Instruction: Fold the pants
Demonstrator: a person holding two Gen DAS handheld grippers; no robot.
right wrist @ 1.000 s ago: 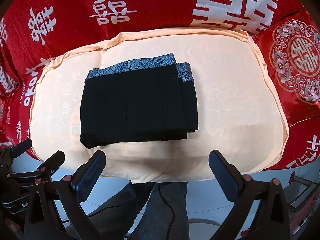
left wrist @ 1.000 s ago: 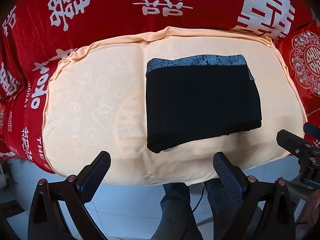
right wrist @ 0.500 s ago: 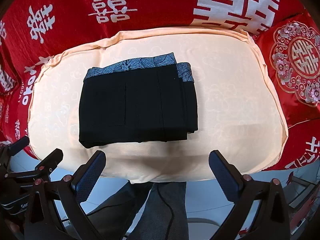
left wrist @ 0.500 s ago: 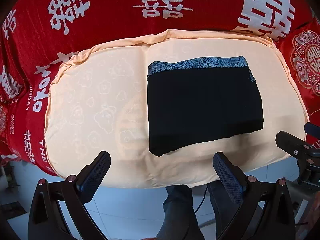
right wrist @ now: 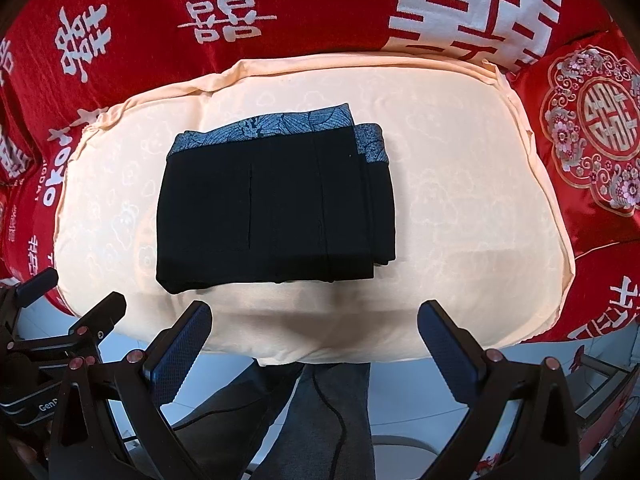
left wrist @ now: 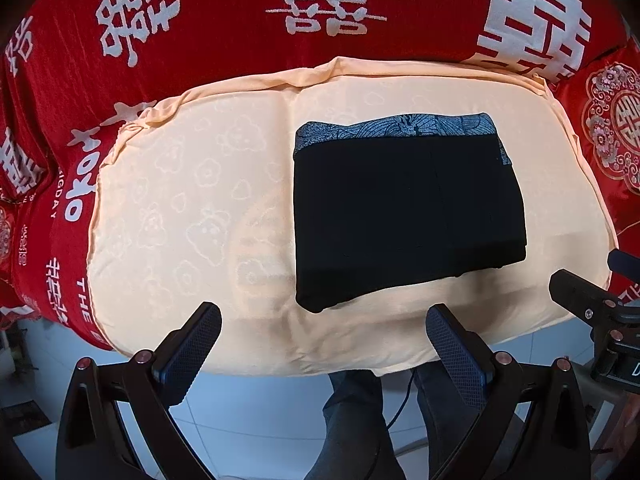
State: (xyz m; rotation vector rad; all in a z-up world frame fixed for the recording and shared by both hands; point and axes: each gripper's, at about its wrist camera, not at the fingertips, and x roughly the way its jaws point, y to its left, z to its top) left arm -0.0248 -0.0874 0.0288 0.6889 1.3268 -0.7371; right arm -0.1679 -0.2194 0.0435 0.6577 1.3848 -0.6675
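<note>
Pants (left wrist: pixel 404 208) folded; both claws agape, level, short of them.

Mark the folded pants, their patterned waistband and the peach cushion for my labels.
folded pants (right wrist: pixel 276 216), right wrist view, black top layer
patterned waistband (right wrist: pixel 272 128), right wrist view, blue-grey band
peach cushion (left wrist: pixel 180 208), left wrist view, bare left part

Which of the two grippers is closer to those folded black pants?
Right, by a little. The right gripper hangs open just off the pants' near edge, roughly centred on them. The left gripper, also open, sits off their near-left corner.
</note>
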